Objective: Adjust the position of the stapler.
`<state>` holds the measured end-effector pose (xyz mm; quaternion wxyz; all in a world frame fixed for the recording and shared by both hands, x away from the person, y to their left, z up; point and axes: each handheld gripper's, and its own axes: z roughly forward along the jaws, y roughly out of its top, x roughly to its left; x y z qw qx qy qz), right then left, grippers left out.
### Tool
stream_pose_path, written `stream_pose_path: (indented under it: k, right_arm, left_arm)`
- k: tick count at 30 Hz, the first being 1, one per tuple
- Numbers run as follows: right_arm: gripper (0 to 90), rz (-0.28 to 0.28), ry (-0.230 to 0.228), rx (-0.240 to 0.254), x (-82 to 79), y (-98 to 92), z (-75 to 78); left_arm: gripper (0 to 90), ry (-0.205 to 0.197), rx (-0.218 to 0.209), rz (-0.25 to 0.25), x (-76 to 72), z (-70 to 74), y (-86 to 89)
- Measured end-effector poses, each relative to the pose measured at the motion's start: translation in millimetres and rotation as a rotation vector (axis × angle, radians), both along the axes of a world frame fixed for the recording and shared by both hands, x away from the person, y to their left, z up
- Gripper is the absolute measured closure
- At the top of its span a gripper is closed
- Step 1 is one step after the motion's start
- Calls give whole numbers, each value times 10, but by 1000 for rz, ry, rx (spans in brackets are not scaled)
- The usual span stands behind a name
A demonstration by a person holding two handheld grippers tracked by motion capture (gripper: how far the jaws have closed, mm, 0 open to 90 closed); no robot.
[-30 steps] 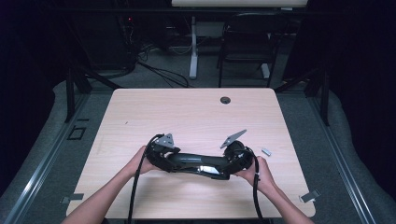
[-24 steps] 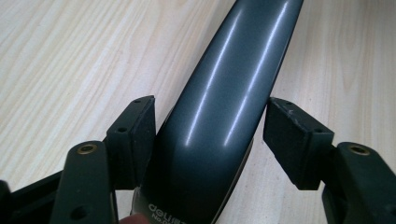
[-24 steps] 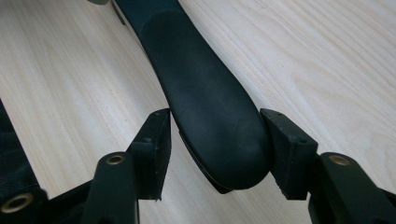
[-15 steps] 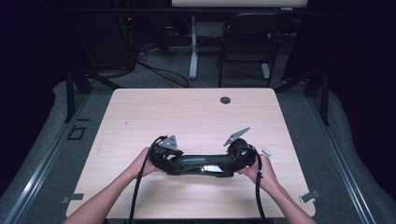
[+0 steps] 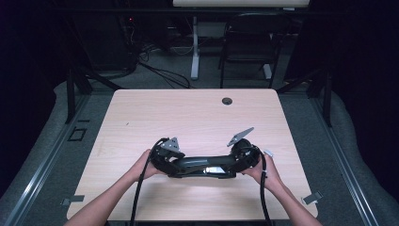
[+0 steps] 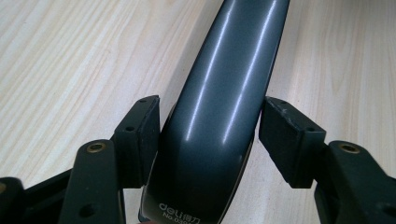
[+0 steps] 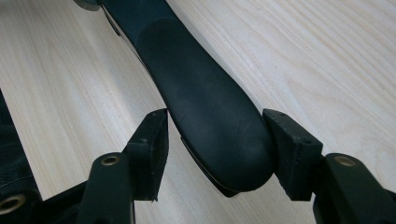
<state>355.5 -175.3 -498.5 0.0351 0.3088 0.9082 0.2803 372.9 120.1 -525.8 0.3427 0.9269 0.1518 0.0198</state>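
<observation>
Bare table [image 5: 197, 113] beyond the claws

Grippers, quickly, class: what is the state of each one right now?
Left gripper: jaws around the glossy end of the dark stapler, not clearly clamped.
Right gripper: jaws around its matte end, grip cannot be told.

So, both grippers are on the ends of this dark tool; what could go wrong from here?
1. The left gripper clamps the dark tool on a glossy, curved shell, so it may slip out.
2. The right gripper holds just the rounded tip, a shallow grip that could pop off.
</observation>
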Motion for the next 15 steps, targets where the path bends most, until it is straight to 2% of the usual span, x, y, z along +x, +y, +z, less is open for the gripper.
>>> stream_pose_path:
  k: [6, 8, 15]
  right_arm:
    - [428, 12, 1, -3, 6, -8, 2]
    - [427, 14, 1, -3, 7, -9, 2]
    - [421, 22, 2, -1, 12, -15, 0]
  left_arm:
    - [404, -3, 16, 5, -21, 11, -2]
    - [405, 3, -2, 3, -26, 0, -4]
    - [402, 9, 12, 21, -48, 13, -26]
